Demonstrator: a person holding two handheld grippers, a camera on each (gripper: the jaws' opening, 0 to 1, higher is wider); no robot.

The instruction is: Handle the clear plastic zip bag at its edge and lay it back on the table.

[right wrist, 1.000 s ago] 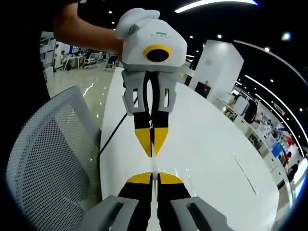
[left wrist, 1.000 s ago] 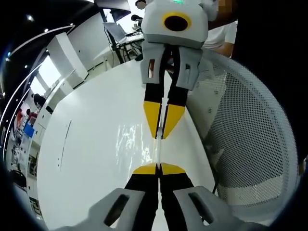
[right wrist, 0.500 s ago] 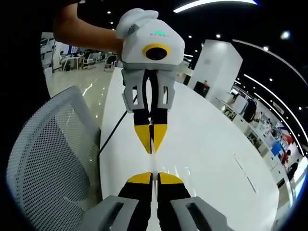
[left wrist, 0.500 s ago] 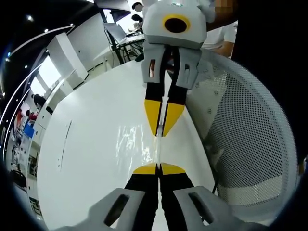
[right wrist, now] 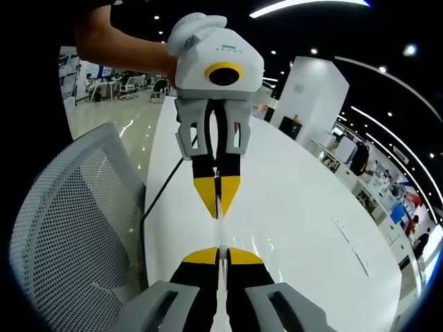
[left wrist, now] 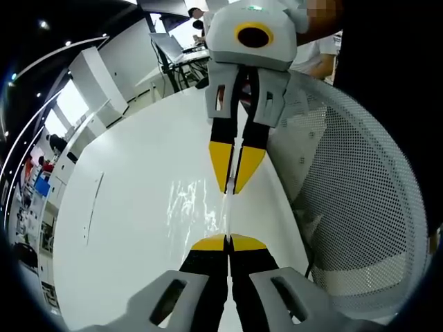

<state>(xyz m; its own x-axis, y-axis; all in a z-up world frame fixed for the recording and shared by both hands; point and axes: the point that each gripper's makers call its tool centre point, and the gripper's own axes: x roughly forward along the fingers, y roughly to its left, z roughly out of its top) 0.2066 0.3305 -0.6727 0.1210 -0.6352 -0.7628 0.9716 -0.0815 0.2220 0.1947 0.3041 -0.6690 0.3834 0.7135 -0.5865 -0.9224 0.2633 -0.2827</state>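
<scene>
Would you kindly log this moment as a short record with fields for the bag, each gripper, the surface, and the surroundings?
object: clear plastic zip bag, stretched edge-on between the two grippers, above the table
left gripper: left gripper, yellow-tipped jaws shut on the bag's near edge
right gripper: right gripper, jaws shut on the bag's opposite edge
facing: the grippers point at each other, tips a short gap apart
surface: glossy white table
beside table: white mesh-backed chair
task state: bag not yet laid down
</scene>
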